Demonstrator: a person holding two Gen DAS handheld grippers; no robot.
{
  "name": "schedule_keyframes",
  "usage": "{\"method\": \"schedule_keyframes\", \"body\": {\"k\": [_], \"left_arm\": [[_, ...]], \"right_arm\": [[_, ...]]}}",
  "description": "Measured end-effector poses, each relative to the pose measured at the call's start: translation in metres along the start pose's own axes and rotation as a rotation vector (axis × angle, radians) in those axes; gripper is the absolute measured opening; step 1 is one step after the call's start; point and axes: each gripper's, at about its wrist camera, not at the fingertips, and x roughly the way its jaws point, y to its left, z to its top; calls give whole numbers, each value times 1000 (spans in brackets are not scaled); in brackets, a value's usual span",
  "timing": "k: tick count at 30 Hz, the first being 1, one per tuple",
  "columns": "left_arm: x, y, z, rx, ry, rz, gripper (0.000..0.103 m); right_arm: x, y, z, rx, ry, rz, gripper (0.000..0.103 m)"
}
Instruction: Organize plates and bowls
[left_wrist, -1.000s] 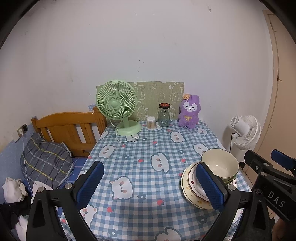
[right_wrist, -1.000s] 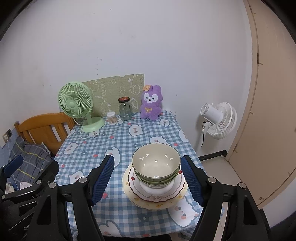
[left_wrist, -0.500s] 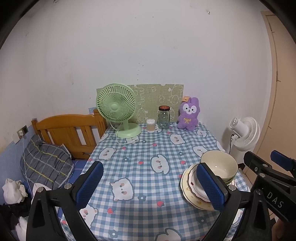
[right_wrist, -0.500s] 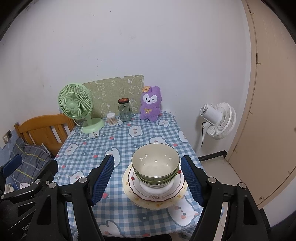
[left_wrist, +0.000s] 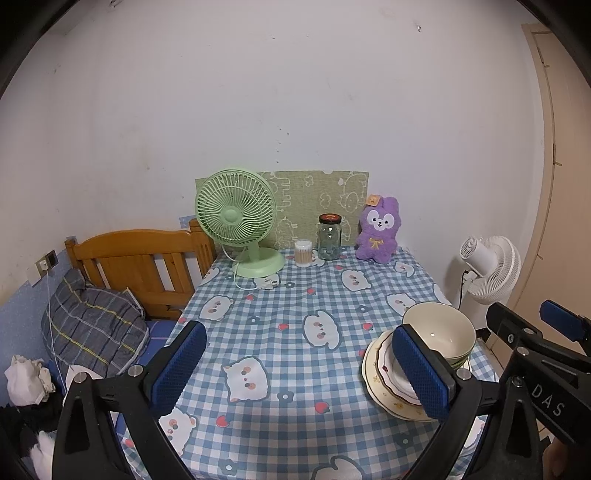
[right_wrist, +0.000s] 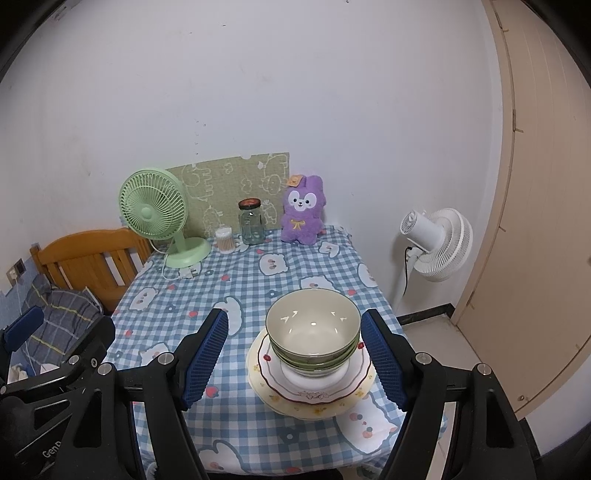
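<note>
Centrally, stacked cream-and-green bowls (right_wrist: 313, 328) crown flowered plates (right_wrist: 314, 395); right gripper (right_wrist: 303, 358) and left gripper (left_wrist: 299, 369) gape empty; plush (right_wrist: 303, 210) at twelve o'clock.

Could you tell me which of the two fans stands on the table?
The green fan, standing at the table's far left corner; the white fan stands on the floor beside the table instead.

Bowls (right_wrist: 313, 328) stacked on plates (right_wrist: 312, 387), worktop (right_wrist: 236, 280) near right; fan (right_wrist: 155, 214), jar (right_wrist: 251, 227), plush toy (right_wrist: 303, 214) along back edge; chair (right_wrist: 85, 258) left.
</note>
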Motion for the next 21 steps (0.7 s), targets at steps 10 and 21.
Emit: {"method": "schedule_keyframes", "body": {"k": [10, 21], "left_arm": [[-1, -1, 2, 0, -5, -3, 102], [-2, -1, 3, -2, -5, -4, 102]], "right_arm": [[0, 0, 3, -3, -11, -4, 77], [-2, 0, 1, -7, -24, -6, 77]]}}
